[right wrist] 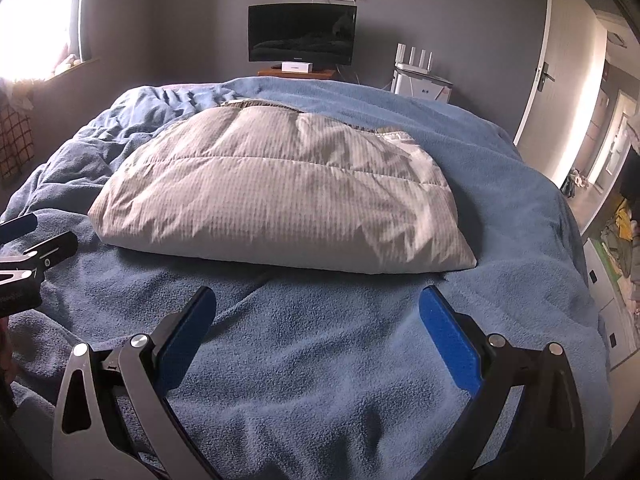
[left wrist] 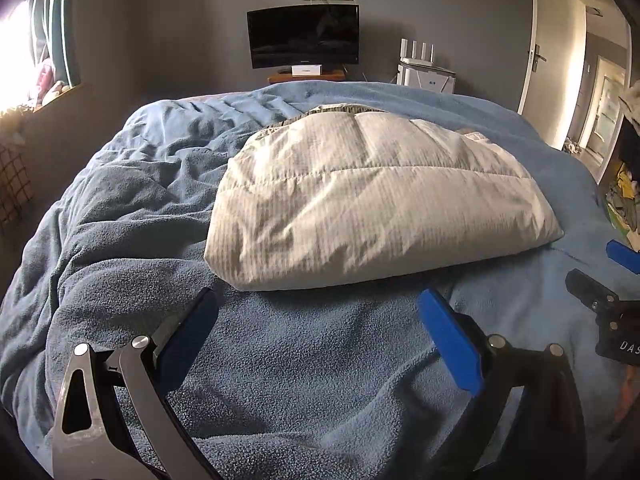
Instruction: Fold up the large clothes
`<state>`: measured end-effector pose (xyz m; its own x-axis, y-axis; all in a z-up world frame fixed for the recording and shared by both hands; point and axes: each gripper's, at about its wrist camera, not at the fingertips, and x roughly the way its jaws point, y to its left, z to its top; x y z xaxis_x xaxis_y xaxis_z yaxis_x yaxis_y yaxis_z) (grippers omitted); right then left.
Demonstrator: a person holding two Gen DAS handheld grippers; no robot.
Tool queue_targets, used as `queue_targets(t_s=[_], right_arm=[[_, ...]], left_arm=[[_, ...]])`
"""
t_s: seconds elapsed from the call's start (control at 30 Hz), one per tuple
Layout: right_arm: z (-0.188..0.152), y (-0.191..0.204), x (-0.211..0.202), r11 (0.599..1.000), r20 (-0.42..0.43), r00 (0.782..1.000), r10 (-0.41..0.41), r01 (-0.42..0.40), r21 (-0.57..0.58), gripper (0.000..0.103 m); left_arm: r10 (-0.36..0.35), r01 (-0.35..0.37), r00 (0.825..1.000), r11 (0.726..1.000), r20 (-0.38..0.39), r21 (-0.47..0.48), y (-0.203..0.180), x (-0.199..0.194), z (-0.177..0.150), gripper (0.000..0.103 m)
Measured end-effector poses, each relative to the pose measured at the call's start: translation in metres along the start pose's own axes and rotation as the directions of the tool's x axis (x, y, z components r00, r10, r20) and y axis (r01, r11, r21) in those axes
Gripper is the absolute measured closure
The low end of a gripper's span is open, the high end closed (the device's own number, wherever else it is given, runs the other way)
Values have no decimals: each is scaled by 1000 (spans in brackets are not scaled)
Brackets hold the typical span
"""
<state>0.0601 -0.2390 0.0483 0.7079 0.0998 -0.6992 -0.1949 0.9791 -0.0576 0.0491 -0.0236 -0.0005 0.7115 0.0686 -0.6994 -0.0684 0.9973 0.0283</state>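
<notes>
A puffy white quilted garment (left wrist: 372, 196) lies folded into a thick rectangular bundle on the blue fleece blanket (left wrist: 280, 360); it also shows in the right wrist view (right wrist: 276, 196). My left gripper (left wrist: 318, 304) is open and empty, a little short of the bundle's near edge. My right gripper (right wrist: 318, 300) is open and empty, also just short of the near edge. The right gripper shows at the right edge of the left wrist view (left wrist: 608, 280), and the left gripper shows at the left edge of the right wrist view (right wrist: 32, 240).
The blanket (right wrist: 320, 360) covers the whole bed. A dark monitor (left wrist: 303, 36) and a white router on a box (left wrist: 424, 68) stand by the far wall. A window (right wrist: 28, 24) is at the left, an open door (right wrist: 560, 80) and cluttered shelves (right wrist: 616, 248) at the right.
</notes>
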Motion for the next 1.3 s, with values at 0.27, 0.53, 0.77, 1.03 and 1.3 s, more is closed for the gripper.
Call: queue_targets(t_s=[0.27,0.53,0.77,1.03,1.3], right_arm=[[0,1,1,1000,-2,1000,-4,4,-4,6],[-1,1,2,1000,-8,1000,-5,5,-4,6],[0,1,2,1000,-7,1000,-6,6,-6,6],[0,2,2,1000,-8,1000,-8,8,-6,6],[0,2,2,1000,-7,1000,-7,7,-5,6]], left_arm=[[-11,10,1000,1000,-20,-6,-2,4,-1,6],[-11,11,1000,1000,-18,-9,-2,2,-1,6],[-10,10,1000,1000,-19,-11,-2,2,-1,6],[-10,9,1000,1000,-19,-9,-3,2,-1,6],[-9,9,1000,1000,-19,-9,-3,2,-1,6]])
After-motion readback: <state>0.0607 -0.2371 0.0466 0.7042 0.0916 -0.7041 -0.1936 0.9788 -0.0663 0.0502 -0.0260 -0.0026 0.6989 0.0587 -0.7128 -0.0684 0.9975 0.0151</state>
